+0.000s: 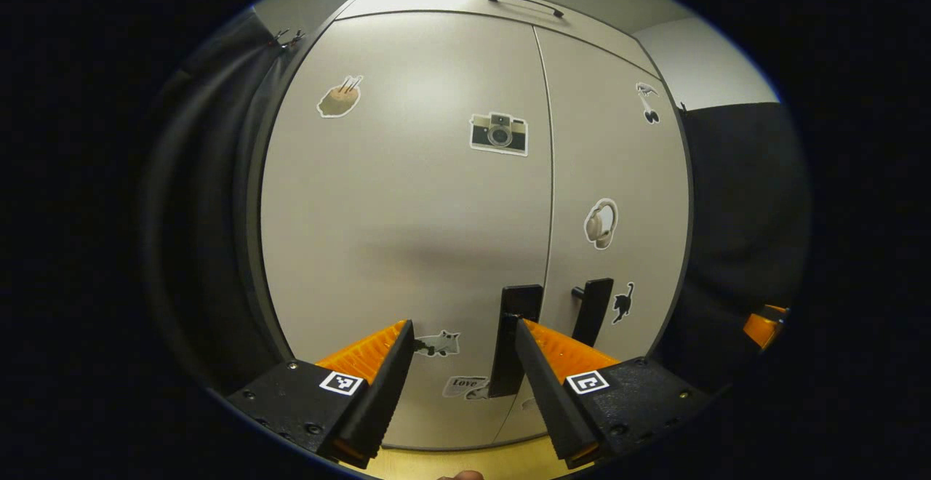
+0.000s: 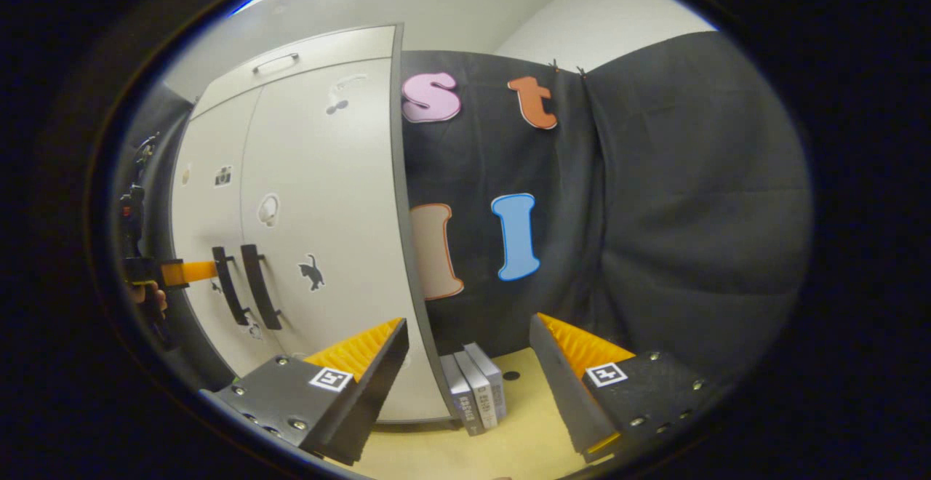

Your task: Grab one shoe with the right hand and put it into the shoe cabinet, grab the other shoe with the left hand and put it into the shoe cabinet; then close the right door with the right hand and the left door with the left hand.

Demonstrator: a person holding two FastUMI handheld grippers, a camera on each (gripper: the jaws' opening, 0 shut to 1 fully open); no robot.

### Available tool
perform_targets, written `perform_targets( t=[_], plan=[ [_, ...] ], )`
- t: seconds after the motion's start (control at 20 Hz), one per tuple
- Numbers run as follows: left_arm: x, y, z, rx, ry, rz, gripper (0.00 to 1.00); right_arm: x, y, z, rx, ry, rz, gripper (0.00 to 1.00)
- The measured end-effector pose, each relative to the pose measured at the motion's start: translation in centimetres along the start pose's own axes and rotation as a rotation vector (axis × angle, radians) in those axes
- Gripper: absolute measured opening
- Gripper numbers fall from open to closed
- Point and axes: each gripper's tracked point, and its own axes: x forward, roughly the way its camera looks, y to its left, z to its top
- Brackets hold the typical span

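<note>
The grey shoe cabinet stands straight ahead in the left gripper view, both of its doors shut and flush, with stickers on them. Its left door handle and right door handle are black bars near the middle seam. My left gripper is open, close in front of the left door, its right finger just beside the left handle. In the right gripper view the cabinet stands to the left, and my right gripper is open off its right corner, holding nothing. The left gripper shows there at the handles, held by a hand.
Black cloth hangs right of the cabinet and left of it. A few upright grey books stand on the wooden floor beside the cabinet's right side. A handle sits on the cabinet's top panel.
</note>
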Motion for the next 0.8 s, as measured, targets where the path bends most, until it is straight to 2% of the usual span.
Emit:
perform_targets(
  t=[0.2, 0.5, 0.65, 0.8],
  plan=[
    [-4.1, -0.7, 2.6, -0.004, -0.051, -0.019, 0.86, -2.6, 3.2, 5.1, 0.001, -0.093, 0.069, 1.0],
    [-12.0, -1.4, 7.0, 0.012, -0.146, -0.014, 0.86, -8.2, 9.7, 12.3, -0.059, -0.234, 0.196, 1.0],
    [-15.6, -1.6, 8.2, 0.017, -0.177, 0.0, 0.84, -10.7, 12.9, 13.2, -0.039, -0.242, 0.285, 1.0],
    [-18.7, -1.2, 8.2, 0.031, -0.192, 0.028, 0.86, -12.2, 14.7, 12.7, -0.037, -0.234, 0.326, 0.97]
  ],
)
